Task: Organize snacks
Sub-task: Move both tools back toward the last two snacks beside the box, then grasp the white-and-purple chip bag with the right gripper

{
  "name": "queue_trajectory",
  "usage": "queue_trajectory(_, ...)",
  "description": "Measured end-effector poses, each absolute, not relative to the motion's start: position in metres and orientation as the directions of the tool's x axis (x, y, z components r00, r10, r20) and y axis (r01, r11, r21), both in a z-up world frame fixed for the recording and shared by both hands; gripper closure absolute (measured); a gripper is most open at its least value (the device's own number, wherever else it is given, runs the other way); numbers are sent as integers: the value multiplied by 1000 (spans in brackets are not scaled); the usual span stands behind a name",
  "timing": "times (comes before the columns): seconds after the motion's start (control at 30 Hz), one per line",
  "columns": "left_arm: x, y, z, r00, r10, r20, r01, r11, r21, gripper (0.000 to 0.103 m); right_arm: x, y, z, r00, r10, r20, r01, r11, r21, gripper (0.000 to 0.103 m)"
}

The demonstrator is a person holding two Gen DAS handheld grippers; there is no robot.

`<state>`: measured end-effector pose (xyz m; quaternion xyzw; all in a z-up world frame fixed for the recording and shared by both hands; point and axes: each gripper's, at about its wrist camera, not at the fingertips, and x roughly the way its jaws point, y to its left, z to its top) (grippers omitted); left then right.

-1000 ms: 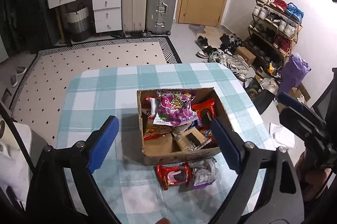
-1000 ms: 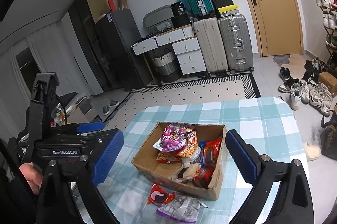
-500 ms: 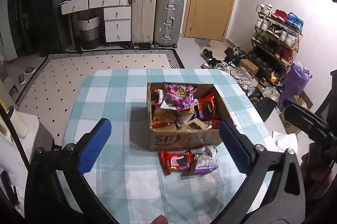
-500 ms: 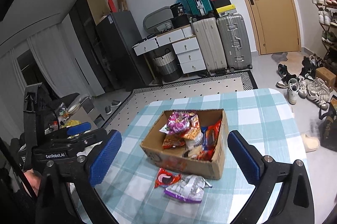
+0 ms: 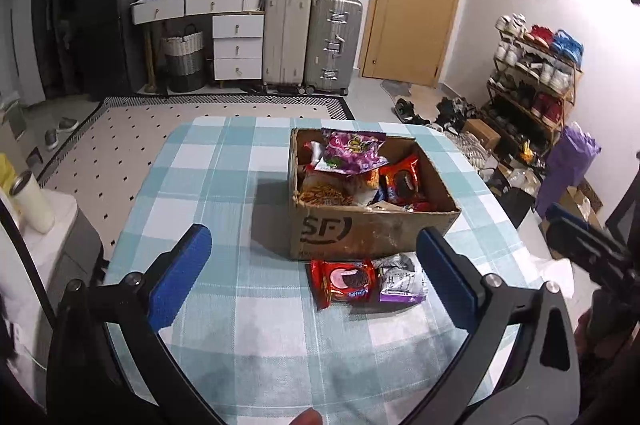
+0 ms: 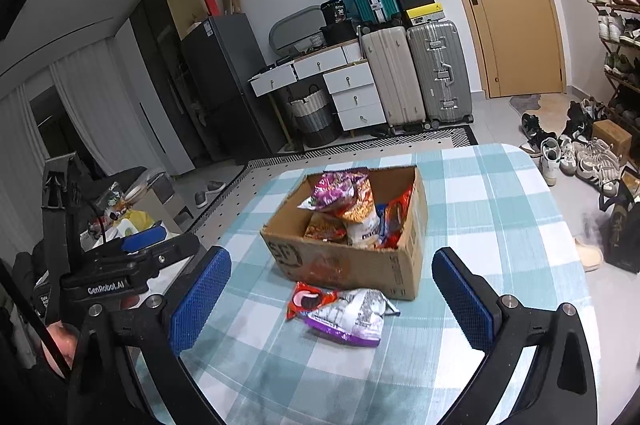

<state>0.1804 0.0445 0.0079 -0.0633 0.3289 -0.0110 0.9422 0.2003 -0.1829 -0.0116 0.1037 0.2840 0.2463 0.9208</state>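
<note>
Your left tongs [image 5: 312, 261] and right tongs [image 6: 330, 291] both wide, empty, hovering above tabletop [image 5: 224, 181]. Box [image 5: 372, 233] already heaped; red pack [image 5: 346, 280] and silver pack [image 5: 402, 281] lie outside, touching its front wall, likely next grabs.

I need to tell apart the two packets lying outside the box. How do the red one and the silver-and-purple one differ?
The red packet shows a dark round cookie picture; the silver packet is silver and white with a purple bottom edge. The red packet lies on the left, the silver packet on the right, seen from the left wrist. The red looks smoother, the silver more crumpled. Both lie flat on the tablecloth before the box, touching each other.
</note>
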Motion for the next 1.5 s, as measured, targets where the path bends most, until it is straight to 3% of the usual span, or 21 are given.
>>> queue_trajectory(0.5, 201, 35, -83, 693, -92, -715, -27, 988, -153, 1, 214, -168, -95, 658, 496, -566, -355, 868, 348, 1)
queue_trajectory(1.0, 214, 47, -125, 661, -118, -741, -39, 981, -190, 1, 262, -149, -150, 580, 482, -657, -322, 876, 359, 2)
queue_trajectory(1.23, 220, 60, -137, 647, -114, -753, -70, 976, -208, 1, 284, -141, -162, 557, 481, -677, -303, 876, 374, 14)
queue_trajectory(1.5, 226, 77, -148, 634, -104, -766, -105, 970, -218, 1, 298, -126, -171, 539, 475, -695, -319, 879, 353, 19)
